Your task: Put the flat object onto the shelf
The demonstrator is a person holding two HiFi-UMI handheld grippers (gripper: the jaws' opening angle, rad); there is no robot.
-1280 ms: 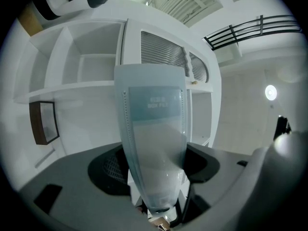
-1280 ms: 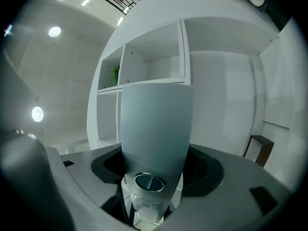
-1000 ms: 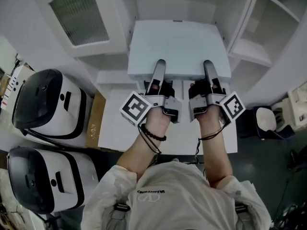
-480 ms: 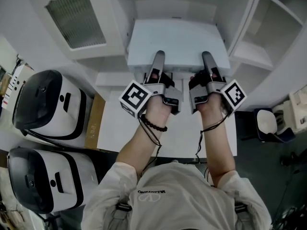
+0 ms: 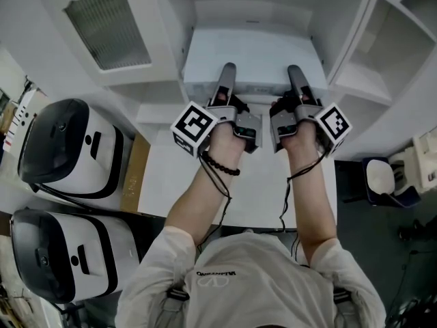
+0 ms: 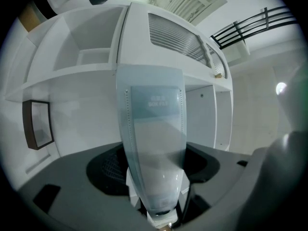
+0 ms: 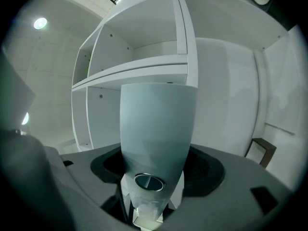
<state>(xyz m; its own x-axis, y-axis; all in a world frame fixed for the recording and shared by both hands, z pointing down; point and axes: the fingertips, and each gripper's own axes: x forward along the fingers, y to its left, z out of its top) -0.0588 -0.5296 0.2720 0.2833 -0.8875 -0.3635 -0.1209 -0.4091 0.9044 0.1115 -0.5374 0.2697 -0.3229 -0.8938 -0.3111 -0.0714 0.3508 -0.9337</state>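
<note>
I am pinching the flat object (image 5: 249,50) along its near edge, left gripper (image 5: 228,72) and right gripper (image 5: 295,74) jaws both clamped on it, far edge facing the shelf (image 7: 137,70) directly ahead.

Left of the fingers (image 5: 226,80) sit two white domed appliances with black fronts, one (image 5: 65,152) farther off and one (image 5: 58,262) nearer the person. A brown cardboard box (image 5: 134,173) stands between them and the white worktop (image 5: 252,190) beneath the fingers. Farther up on the left hangs a ribbed-glass cabinet door (image 5: 109,22). Far to the right sits a white tub (image 5: 379,176). Ahead, off to one side, is a dark picture frame (image 6: 37,124).
</note>
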